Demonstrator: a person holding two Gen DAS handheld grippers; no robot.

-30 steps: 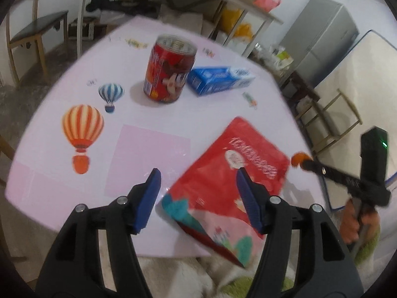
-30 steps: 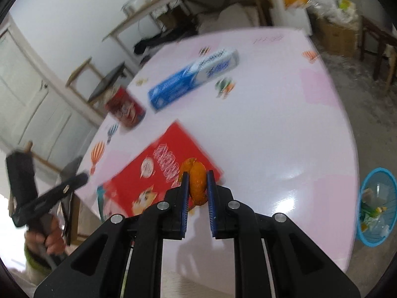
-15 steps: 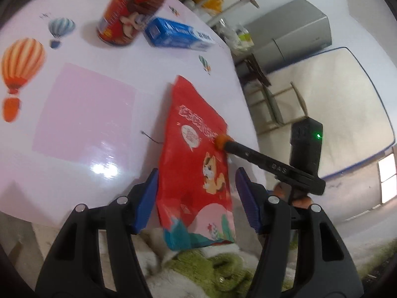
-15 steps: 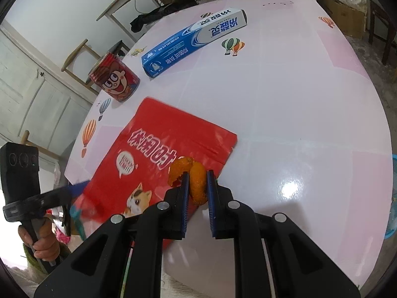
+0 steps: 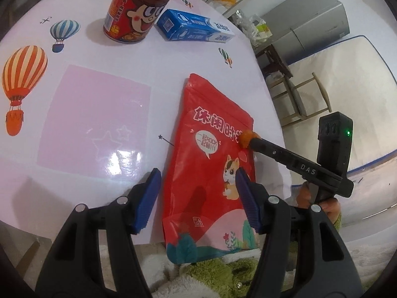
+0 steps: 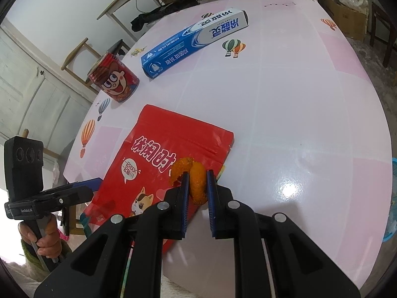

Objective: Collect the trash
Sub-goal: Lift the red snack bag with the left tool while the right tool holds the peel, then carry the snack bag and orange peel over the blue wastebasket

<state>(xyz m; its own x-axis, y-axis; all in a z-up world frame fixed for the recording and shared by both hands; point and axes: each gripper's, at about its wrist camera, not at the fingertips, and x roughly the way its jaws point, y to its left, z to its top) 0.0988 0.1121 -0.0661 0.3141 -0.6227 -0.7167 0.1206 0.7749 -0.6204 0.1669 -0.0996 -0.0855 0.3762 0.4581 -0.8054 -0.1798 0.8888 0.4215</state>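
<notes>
A red snack bag (image 5: pixel 211 164) lies flat at the near edge of the pink-and-white table (image 5: pixel 99 104); it also shows in the right wrist view (image 6: pixel 161 164). My left gripper (image 5: pixel 198 201) is open, its fingers on either side of the bag's lower half, just above it. My right gripper (image 6: pixel 197 188) is shut on a piece of orange peel (image 6: pixel 196 181) and holds it over the bag's right edge. The peel (image 5: pixel 245 139) shows at the right gripper's tip in the left wrist view.
A red drink can (image 5: pixel 134 10) stands at the far left, also in the right wrist view (image 6: pixel 114 79). A blue toothpaste box (image 5: pixel 196 28) lies beside it, and in the right wrist view (image 6: pixel 193 42). A blue basket (image 6: pixel 393 198) stands on the floor at right.
My left gripper has come in lower and squarer over the red bag's lower end. My right gripper still holds the peel and has moved in over the bag's right edge.
</notes>
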